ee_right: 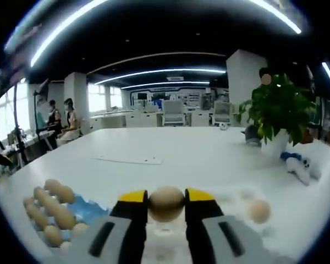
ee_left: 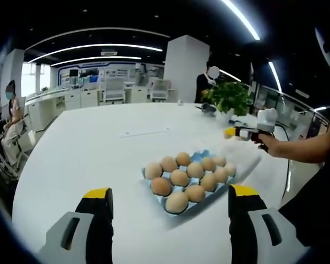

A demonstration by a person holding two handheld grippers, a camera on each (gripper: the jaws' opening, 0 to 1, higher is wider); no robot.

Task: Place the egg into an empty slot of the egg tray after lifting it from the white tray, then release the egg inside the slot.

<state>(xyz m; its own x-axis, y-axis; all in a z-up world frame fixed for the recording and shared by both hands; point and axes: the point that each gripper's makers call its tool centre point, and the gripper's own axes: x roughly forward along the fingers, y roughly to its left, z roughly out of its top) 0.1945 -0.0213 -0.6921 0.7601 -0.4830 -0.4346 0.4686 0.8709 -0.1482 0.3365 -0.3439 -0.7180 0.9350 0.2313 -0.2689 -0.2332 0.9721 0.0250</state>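
Right gripper (ee_right: 166, 206) is closest in the right gripper view: its two yellow-tipped jaws are squeezed onto a brown egg (ee_right: 166, 203), one jaw on each side, egg held up above the white table (ee_right: 198, 157). Just right of it another egg (ee_right: 259, 210) sits on a white tray (ee_right: 234, 199), a bit blurry. Low on the left is the blue egg tray (ee_right: 87, 210) w/ rows of brown eggs. Behind on the right: a green plant (ee_right: 278, 113) in a white pot. A flat paper (ee_right: 129, 160) lies mid-table.

In the left gripper view, the left gripper (ee_left: 170, 201) has jaws wide apart, nothing betw. them. The egg tray (ee_left: 206, 155) lies just past them, mostly full of eggs. Far right, a hand (ee_left: 270, 144) holds the right gripper (ee_left: 235, 132) up near the plant (ee_left: 228, 97). Can't make out the egg there, too small.
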